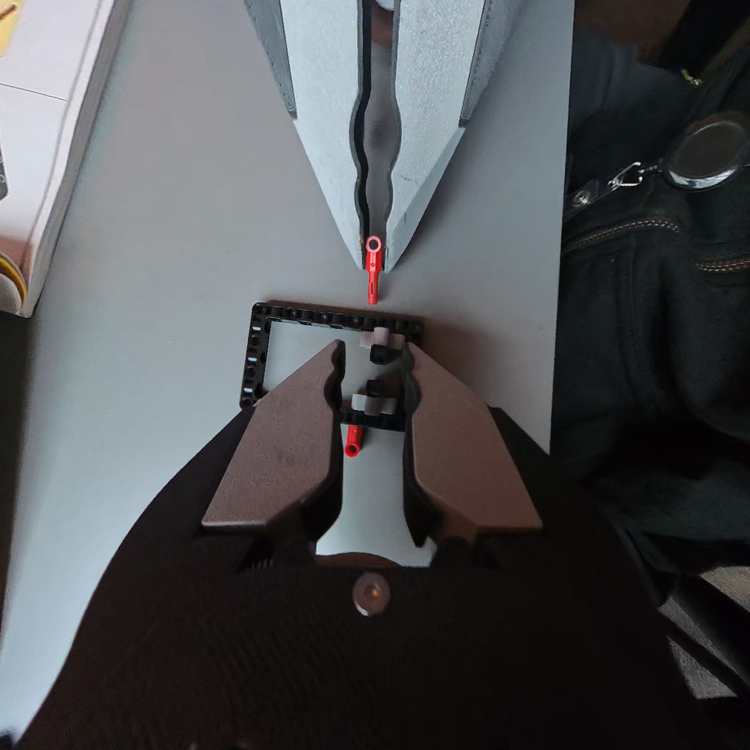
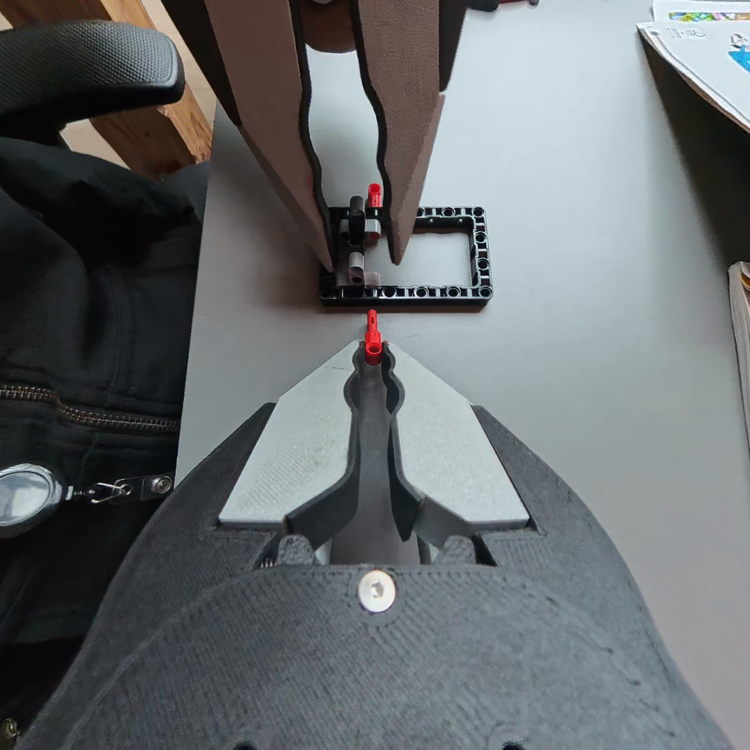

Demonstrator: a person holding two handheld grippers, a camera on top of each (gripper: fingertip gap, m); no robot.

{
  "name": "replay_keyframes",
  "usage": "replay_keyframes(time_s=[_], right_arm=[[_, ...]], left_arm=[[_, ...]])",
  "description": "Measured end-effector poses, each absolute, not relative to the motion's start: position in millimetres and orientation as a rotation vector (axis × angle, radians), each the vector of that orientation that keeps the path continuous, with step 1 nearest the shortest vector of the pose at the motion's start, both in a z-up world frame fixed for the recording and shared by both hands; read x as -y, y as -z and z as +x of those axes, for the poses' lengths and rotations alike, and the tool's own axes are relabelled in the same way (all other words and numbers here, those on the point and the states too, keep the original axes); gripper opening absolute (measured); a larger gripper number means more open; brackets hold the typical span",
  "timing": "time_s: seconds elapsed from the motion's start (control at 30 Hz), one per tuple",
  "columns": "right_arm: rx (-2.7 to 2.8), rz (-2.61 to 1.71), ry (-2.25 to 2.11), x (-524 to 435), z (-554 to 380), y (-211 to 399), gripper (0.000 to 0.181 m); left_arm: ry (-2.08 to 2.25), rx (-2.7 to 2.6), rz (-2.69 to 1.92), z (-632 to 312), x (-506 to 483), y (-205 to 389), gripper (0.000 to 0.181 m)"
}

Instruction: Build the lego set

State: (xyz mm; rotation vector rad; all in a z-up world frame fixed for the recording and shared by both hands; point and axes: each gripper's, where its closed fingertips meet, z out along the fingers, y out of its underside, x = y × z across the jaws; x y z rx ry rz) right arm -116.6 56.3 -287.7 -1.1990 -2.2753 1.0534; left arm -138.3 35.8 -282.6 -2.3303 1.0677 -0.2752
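Note:
A black rectangular lego frame (image 1: 253, 357) (image 2: 481, 251) lies flat on the grey table. At one short end it carries grey and black connectors (image 2: 357, 227) and a red pin (image 1: 352, 442) (image 2: 374, 195) that sticks out of its side. My left gripper (image 1: 373, 353) (image 2: 364, 264), with brown fingers, is open and straddles that end, one finger outside the frame and one inside. My right gripper (image 2: 372, 345) (image 1: 373, 264), with grey fingers, is shut on a second red pin (image 2: 372, 328) (image 1: 372, 284). Its tip points at the frame's long side, a short gap away.
The table edge runs close beside the frame, with a person in black clothing and a badge reel (image 2: 24, 495) (image 1: 710, 158) past it. A chair armrest (image 2: 81, 69) is at the far left. Printed sheets (image 2: 698, 61) and a white box (image 1: 40, 121) lie on the table's other side. There is about 4 cm between the tips of the two grippers.

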Motion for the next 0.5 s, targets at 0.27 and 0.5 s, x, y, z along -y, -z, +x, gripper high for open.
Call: replay_keyframes(time_s=[0.27, 0.5], right_arm=[[2.284, -1.183, -1.001, -54.5, -119.5, 291.5, 0.005], [2.291, -1.181, -1.012, -53.4, -118.5, 291.5, 0.008]], left_arm=[[0.394, -1.089, -2.348, -131.6, -36.5, 286.4, 0.016], [0.487, -1.054, -2.329, -131.0, -37.1, 286.8, 0.017]])
